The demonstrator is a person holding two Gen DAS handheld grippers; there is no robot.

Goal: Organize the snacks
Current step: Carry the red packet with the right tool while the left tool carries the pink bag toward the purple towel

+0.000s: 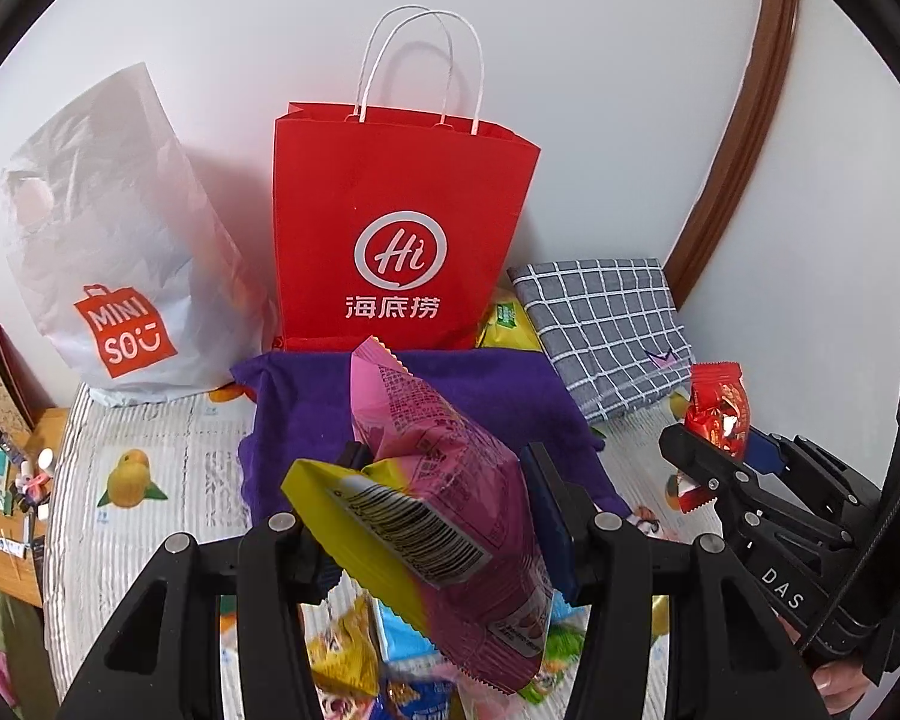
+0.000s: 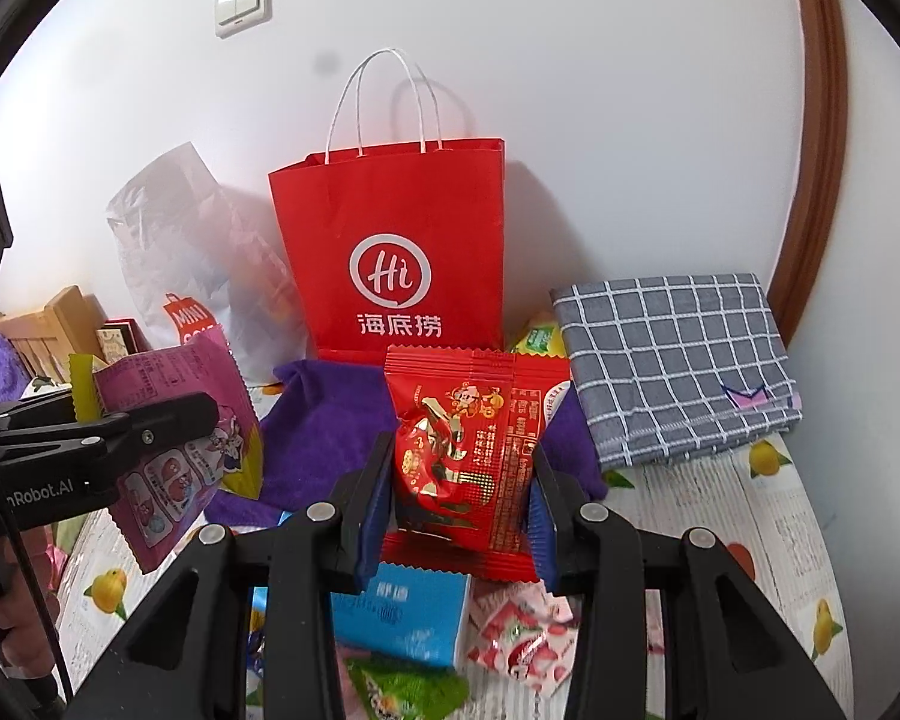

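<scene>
so, at this mark i had both grippers loaded. the left gripper (image 1: 444, 468) was clamped on a pink snack packet (image 1: 444, 480), its blue pads pressing either side of the packet's middle, the packet tilted with its yellow barcode end toward the camera and its crimped top toward the red paper bag (image 1: 402, 228). the right gripper (image 2: 456, 480) was closed narrow on a red snack packet (image 2: 480, 456), which stood roughly upright between the pads (from the left wrist view the same packet showed off to the right, pinched at its lower half).

the red paper bag stood upright against the white wall, mouth open, white handles up. a white plastic bag (image 1: 114, 240) leaned beside it on the left. a purple cloth (image 1: 480, 396) lay in front of the red bag, and a grey checked folded cloth (image 2: 672, 360) sat to the right. both held packets were up off the fruit-print cover (image 1: 138, 480), in front of the red bag and not over its mouth.

loose snacks lay under the grippers: a blue packet (image 2: 402, 612) and a pink-and-white sweet wrapper (image 2: 522, 642) among them.
</scene>
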